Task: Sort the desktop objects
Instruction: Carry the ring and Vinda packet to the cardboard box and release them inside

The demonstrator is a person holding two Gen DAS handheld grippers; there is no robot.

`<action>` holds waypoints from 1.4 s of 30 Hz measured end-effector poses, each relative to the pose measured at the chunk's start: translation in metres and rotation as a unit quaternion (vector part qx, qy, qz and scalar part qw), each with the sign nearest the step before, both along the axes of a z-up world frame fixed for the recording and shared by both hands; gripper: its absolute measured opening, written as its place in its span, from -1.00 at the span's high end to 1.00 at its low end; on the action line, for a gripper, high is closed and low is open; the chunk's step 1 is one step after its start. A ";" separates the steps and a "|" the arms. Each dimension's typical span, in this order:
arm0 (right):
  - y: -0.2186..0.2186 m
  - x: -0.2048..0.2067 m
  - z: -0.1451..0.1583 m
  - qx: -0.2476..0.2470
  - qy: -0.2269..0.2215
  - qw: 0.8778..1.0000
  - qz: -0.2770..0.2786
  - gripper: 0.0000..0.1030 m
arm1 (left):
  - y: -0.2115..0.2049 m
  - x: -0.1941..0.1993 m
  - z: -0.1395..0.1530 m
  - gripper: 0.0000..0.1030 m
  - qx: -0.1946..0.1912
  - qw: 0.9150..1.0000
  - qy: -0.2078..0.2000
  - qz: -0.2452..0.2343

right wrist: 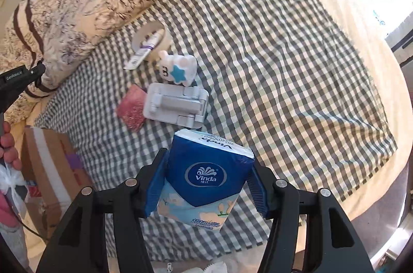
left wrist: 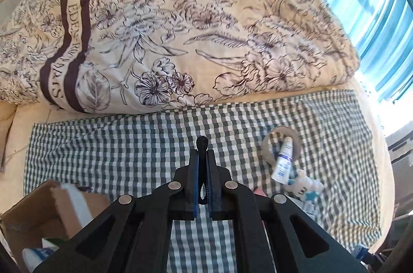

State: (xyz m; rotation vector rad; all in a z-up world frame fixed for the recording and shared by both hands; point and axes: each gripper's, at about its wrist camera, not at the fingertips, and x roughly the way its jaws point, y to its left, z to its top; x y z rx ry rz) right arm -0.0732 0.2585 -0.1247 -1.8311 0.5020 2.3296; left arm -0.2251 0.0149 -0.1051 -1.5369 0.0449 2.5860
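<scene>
- Right gripper [right wrist: 206, 185]: jaws clamped on a blue Vinda tissue pack [right wrist: 206, 169], pads on its two side faces. Pack tilted, held clear above the checked cloth [right wrist: 284, 66].
- Left gripper [left wrist: 202, 159]: jaws closed on a slim black object [left wrist: 201, 143], tip protruding past the pads; identity not resolvable.
- Cardboard box [right wrist: 49, 164] sits at the left edge of the cloth, top open; judged to be the drop target. It also shows low in the left wrist view.
- Remaining on cloth: grey folding stand [right wrist: 175, 105], red sparkly pouch [right wrist: 130, 109] touching its left side, white toy with blue star [right wrist: 180, 69] just behind, small tube [right wrist: 144, 51] lying across a tape ring [right wrist: 152, 32].
- Judgement: carry the pack leftward at present height, so its lower edge passes over the stand and pouch.
- Pack is soft; do not squeeze harder, the wrapper would buckle.
- Release only once centred over the box opening, low enough not to bounce out.
- Keep the two grippers apart near the box; collision is the main risk.
</scene>
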 end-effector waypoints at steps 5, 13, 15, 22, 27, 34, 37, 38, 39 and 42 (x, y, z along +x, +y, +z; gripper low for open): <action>-0.011 0.009 0.015 0.001 0.019 1.000 -0.001 -0.12 | -0.004 0.025 0.021 0.91 0.000 1.000 0.004 -0.009; -0.025 0.029 0.046 0.009 0.048 0.999 0.016 -0.12 | -0.005 0.066 0.040 0.91 -0.004 1.000 0.009 -0.024; -0.029 0.034 0.052 0.011 0.055 0.998 0.017 -0.12 | -0.005 0.078 0.046 0.91 -0.007 1.000 0.010 -0.025; -0.047 0.046 0.078 0.012 0.073 0.996 0.044 -0.12 | -0.019 0.106 0.075 0.91 -0.001 1.000 0.017 -0.024; -0.071 0.044 0.101 0.011 0.097 0.993 0.073 -0.12 | -0.037 0.123 0.107 0.91 0.000 0.999 0.036 -0.025; -0.134 0.032 0.129 -0.001 0.125 0.982 0.139 -0.12 | -0.085 0.141 0.138 0.91 0.001 0.999 0.053 -0.001; -0.179 0.026 0.137 -0.007 0.134 0.974 0.185 -0.12 | -0.114 0.150 0.140 0.91 -0.007 0.998 0.054 0.024; -0.195 0.024 0.138 -0.010 0.136 0.970 0.199 -0.12 | -0.127 0.154 0.138 0.91 -0.005 0.998 0.051 0.034; -0.210 0.022 0.138 -0.014 0.136 0.967 0.213 -0.12 | -0.137 0.156 0.136 0.91 -0.007 0.998 0.047 0.042; -0.254 0.018 0.134 -0.024 0.135 0.957 0.255 -0.12 | -0.179 0.168 0.123 0.91 -0.017 0.996 0.033 0.078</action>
